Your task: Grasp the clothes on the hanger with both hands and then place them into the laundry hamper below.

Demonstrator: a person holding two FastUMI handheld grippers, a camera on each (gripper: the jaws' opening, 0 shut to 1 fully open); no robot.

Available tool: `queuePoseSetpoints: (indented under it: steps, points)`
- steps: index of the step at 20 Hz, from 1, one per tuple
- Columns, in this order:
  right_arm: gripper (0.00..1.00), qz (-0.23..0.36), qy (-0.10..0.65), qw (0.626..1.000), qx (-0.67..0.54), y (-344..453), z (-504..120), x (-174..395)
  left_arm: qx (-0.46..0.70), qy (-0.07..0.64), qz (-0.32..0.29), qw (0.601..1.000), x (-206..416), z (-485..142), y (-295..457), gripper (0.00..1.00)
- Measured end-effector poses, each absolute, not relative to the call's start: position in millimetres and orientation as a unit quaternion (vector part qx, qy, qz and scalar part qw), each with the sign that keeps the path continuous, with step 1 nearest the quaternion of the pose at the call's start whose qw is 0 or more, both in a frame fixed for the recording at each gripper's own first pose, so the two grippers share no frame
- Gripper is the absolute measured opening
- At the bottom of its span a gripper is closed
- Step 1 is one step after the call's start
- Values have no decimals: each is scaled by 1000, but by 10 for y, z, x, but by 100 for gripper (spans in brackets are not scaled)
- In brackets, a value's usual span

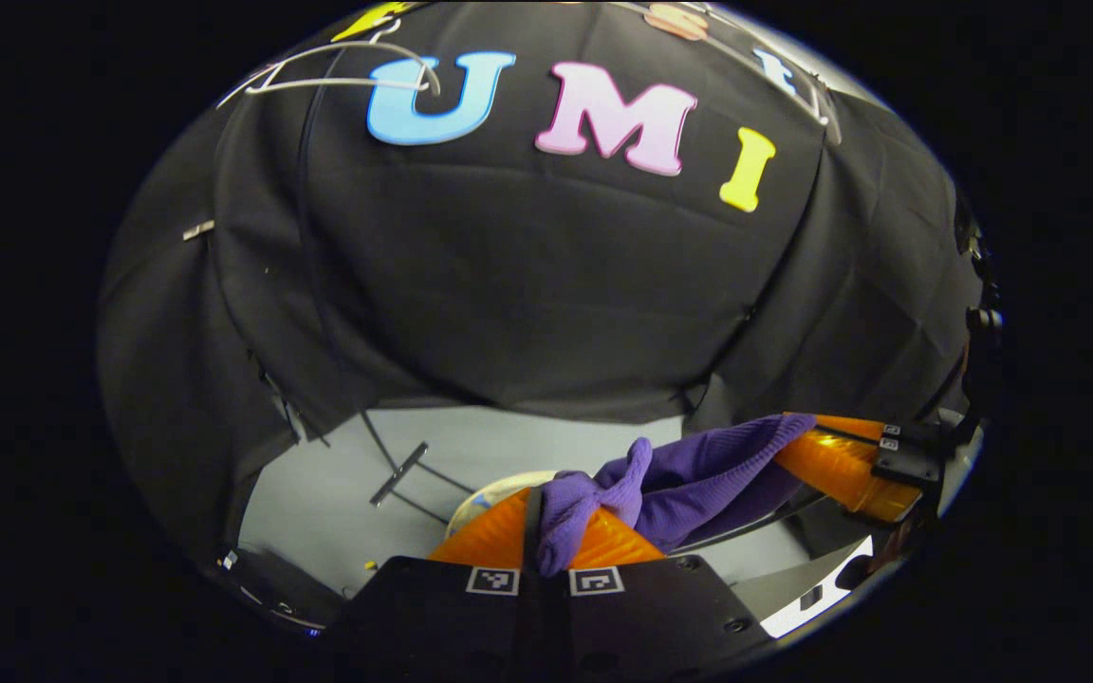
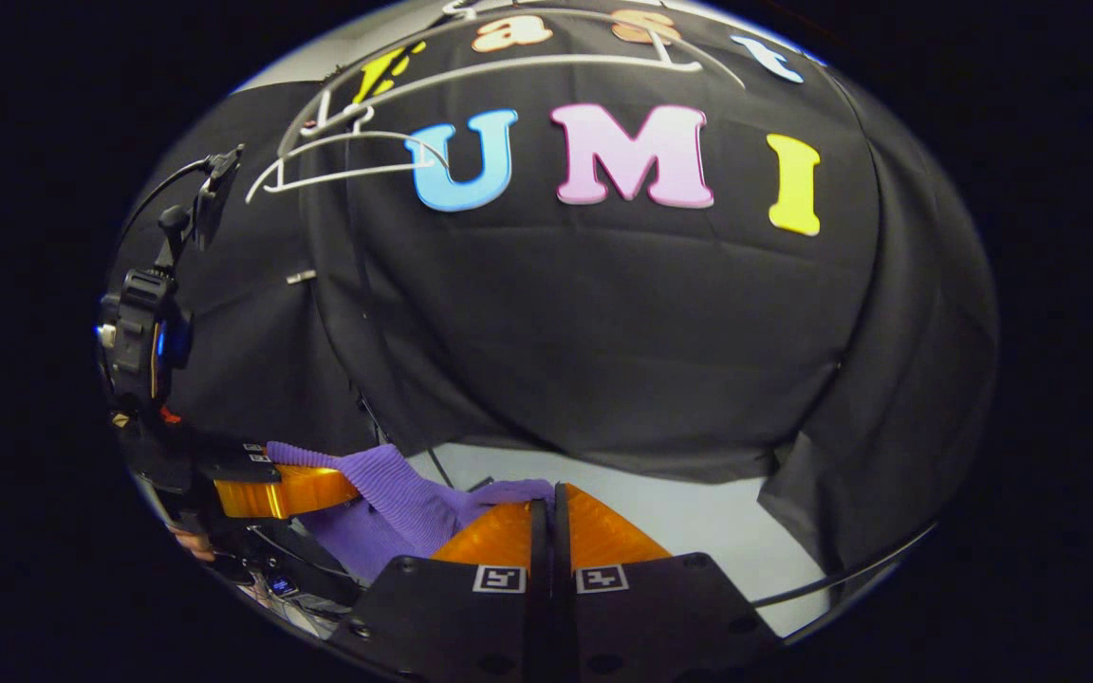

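We see the purple garment (image 1: 698, 474) only in part; the left gripper (image 1: 546, 541) hides its pinched corner. The hamper rim (image 1: 499, 489) sits mostly covered.

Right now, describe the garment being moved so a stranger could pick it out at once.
Start at the black cloth wall and drop to the pale floor at its foot. There the purple garment stretches between the left gripper and the right gripper, each shut on one end. It is the one soft, ribbed, purple thing there; the white hangers above are bare.
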State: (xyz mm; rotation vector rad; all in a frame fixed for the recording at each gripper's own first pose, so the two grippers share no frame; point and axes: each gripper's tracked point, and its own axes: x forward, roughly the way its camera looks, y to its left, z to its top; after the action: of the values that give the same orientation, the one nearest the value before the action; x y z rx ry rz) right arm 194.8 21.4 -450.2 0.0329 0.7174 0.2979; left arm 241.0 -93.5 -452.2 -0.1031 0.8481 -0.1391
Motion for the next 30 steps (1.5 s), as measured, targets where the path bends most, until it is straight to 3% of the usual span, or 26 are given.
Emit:
queuePoseSetpoints:
  steps: [5,12,13,15,16,18,23,30]
  points:
    - [5,118,452,883,36,52,-5336,1677,-43,498,-44,865,2184,-5256,-904,7]
    - [6,92,542,834,40,-84,-5943,1355,-19,569,-8,822,1950,-5808,-836,7]
    - [24,89,550,830,45,-103,-5954,1295,-25,573,-12,819,1920,-5845,-861,7]
    - [100,80,557,826,35,-159,-6056,1277,-28,576,-18,817,1873,-5837,-907,68]
    - [96,78,559,825,28,-166,-6067,1257,-25,579,-23,815,1883,-5812,-915,98]
    - [98,78,558,826,22,-131,-5991,1219,-23,578,-25,815,1836,-5831,-871,93]
    - [98,66,542,837,33,-68,-5721,1174,-31,566,-36,823,1754,-5642,-881,96]
    - [98,46,460,886,42,61,-4834,1272,-31,508,-59,859,1667,-5002,-794,96]
